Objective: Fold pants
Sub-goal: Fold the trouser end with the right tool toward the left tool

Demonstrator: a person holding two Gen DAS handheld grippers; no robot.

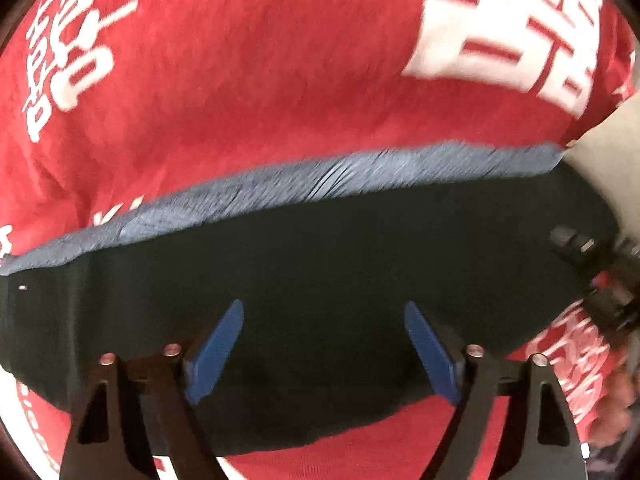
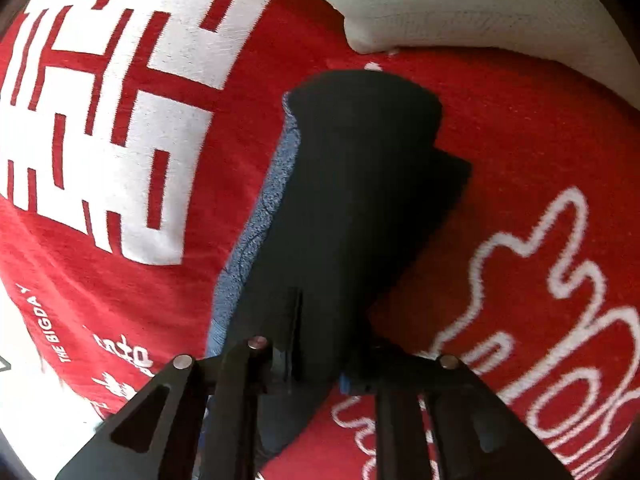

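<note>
Right claw [image 2: 320, 376] grips black pants [image 2: 352, 200] – left claw [image 1: 324, 344] spread wide.

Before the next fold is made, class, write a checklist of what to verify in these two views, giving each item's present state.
1. Left gripper free to take cloth: ok, its blue pads stand wide apart over the black pants.
2. Right gripper gripping the pants: ok, cloth runs into its closed jaws.
3. Pants on the red blanket: ok.
4. Layers aligned: not ok, a blue-grey strip shows along one edge.
5. White pillow clear of the pants: ok, apart.
6. Pants free of wrinkles: cannot tell, too dark.
</note>
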